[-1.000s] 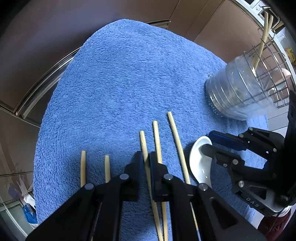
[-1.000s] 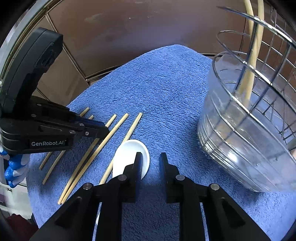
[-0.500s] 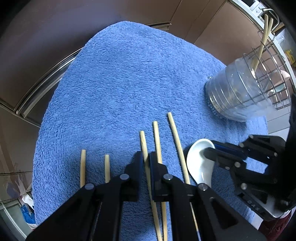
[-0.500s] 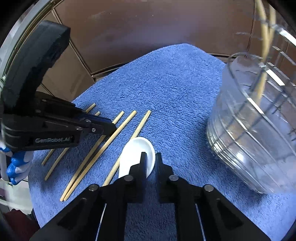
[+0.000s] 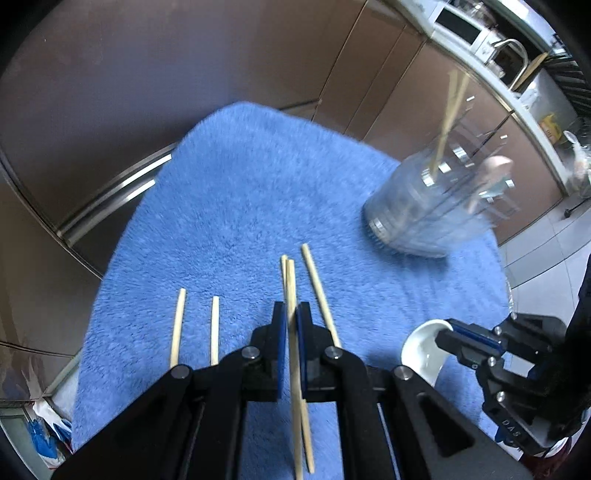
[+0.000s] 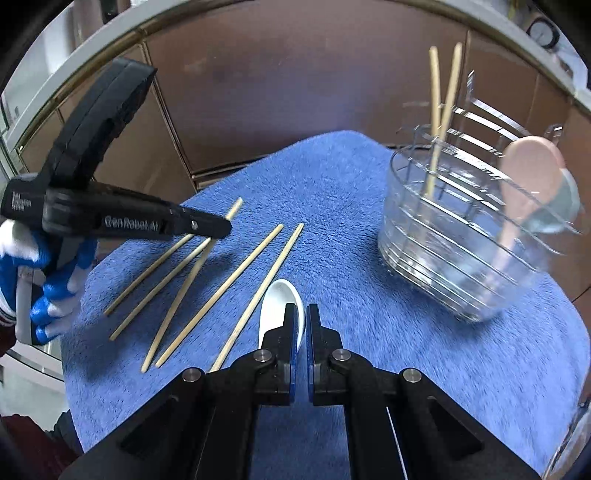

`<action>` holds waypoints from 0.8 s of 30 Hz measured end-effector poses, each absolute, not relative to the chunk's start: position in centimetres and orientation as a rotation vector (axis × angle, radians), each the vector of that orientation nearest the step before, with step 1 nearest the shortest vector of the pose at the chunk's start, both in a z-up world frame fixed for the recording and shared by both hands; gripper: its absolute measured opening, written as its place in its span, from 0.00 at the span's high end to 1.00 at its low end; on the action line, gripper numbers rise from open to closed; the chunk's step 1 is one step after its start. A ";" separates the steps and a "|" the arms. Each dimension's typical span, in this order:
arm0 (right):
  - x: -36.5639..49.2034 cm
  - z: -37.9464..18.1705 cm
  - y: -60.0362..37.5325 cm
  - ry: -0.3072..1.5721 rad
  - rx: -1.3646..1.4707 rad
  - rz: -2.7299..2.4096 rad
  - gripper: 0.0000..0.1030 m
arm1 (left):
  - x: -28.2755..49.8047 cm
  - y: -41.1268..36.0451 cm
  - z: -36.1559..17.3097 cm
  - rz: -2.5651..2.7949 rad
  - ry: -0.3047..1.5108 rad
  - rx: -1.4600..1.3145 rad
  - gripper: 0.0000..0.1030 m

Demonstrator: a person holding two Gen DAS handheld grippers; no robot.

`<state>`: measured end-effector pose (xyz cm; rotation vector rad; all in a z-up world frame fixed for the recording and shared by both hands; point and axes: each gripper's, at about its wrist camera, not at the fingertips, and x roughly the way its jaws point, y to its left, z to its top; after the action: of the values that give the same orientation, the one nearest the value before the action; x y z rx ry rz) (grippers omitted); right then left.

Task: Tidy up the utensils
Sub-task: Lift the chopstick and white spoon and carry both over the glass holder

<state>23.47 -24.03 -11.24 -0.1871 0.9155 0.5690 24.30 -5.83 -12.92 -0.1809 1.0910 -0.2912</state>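
Observation:
My left gripper (image 5: 291, 314) is shut on a wooden chopstick (image 5: 293, 354) and holds it lifted above the blue towel (image 5: 240, 206); it also shows in the right wrist view (image 6: 221, 230). My right gripper (image 6: 302, 314) is shut on the rim of a white ceramic spoon (image 6: 277, 306), raised off the towel; the spoon also shows in the left wrist view (image 5: 424, 347). Several more chopsticks (image 6: 221, 288) lie on the towel. The clear utensil holder with a wire rack (image 6: 465, 236) stands at the right with two chopsticks (image 6: 441, 110) and a pink spoon (image 6: 524, 177) in it.
Brown cabinet fronts (image 5: 184, 74) and a metal rail (image 5: 110, 206) lie beyond the towel's far edge. A counter with a microwave (image 5: 461, 26) is at the far right. A gloved hand (image 6: 40, 284) holds the left gripper.
Both grippers have risen from the towel. The left one lifted a chopstick. The right one closed on the white spoon and lifted it.

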 end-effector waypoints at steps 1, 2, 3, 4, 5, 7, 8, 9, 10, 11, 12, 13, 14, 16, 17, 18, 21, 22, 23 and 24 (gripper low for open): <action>22.9 -10.9 -24.1 0.900 -0.194 0.558 0.96 | 23.9 -5.9 -12.4 -0.292 1.079 -0.179 0.95; 22.1 -10.4 -24.3 0.878 -0.202 0.544 0.96 | 23.2 -5.8 -11.6 -0.294 1.056 -0.174 0.95; 21.7 -9.9 -24.5 0.861 -0.204 0.536 0.96 | 22.9 -6.2 -11.1 -0.295 1.042 -0.170 0.95; 20.9 -9.2 -24.8 0.837 -0.207 0.524 0.96 | 22.6 -6.8 -10.7 -0.296 1.031 -0.168 0.95; 20.5 -8.7 -24.8 0.819 -0.211 0.513 0.96 | 22.2 -6.8 -10.1 -0.301 1.016 -0.166 0.95; 19.4 -7.3 -25.3 0.765 -0.222 0.480 0.96 | 21.6 -7.3 -8.5 -0.309 0.970 -0.168 0.95; 19.2 -6.5 -25.6 0.740 -0.222 0.467 0.96 | 21.2 -7.4 -7.6 -0.315 0.944 -0.174 0.95; 18.9 -5.5 -25.9 0.705 -0.220 0.449 0.96 | 21.1 -7.5 -6.6 -0.321 0.917 -0.178 0.95; 18.7 -4.5 -26.3 0.669 -0.215 0.431 0.96 | 21.1 -7.6 -5.9 -0.326 0.897 -0.182 0.95; 18.3 -3.2 -26.9 0.634 -0.209 0.412 0.96 | 21.0 -7.8 -4.5 -0.338 0.856 -0.189 0.95; 18.3 -2.4 -27.2 0.598 -0.203 0.390 0.96 | 21.1 -8.0 -3.8 -0.346 0.835 -0.193 0.95; 18.3 -1.3 -27.7 0.563 -0.196 0.369 0.96 | 21.2 -8.3 -2.4 -0.362 0.793 -0.201 0.95; 18.4 -0.3 -28.3 0.528 -0.184 0.352 0.96 | 21.3 -8.5 -1.5 -0.373 0.768 -0.205 0.95; 19.0 1.3 -29.4 0.460 -0.161 0.321 0.96 | 21.9 -9.1 0.6 -0.404 0.703 -0.224 0.95; 19.2 1.8 -29.4 0.432 -0.158 0.305 0.96 | 22.4 -9.5 1.5 -0.417 0.674 -0.234 0.95; 19.6 2.6 -29.8 0.393 -0.157 0.279 0.96 | 22.6 -9.7 2.0 -0.424 0.654 -0.241 0.95; 20.8 4.0 -30.2 0.307 -0.148 0.226 0.96 | 24.0 -10.7 4.3 -0.450 0.559 -0.272 0.95; 21.3 4.4 -30.4 0.279 -0.147 0.205 0.96 | 24.6 -11.1 5.2 -0.455 0.512 -0.285 0.95; 21.8 4.6 -30.5 0.259 -0.148 0.190 0.96 | 25.0 -11.4 5.8 -0.453 0.481 -0.290 0.95; 22.4 4.8 -30.6 0.238 -0.149 0.174 0.96 | 25.4 -11.7 6.3 -0.447 0.451 -0.292 0.95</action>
<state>22.38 -30.57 4.79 -0.1491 0.2375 0.1744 25.40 -11.72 6.26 -0.2918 0.4514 -0.4470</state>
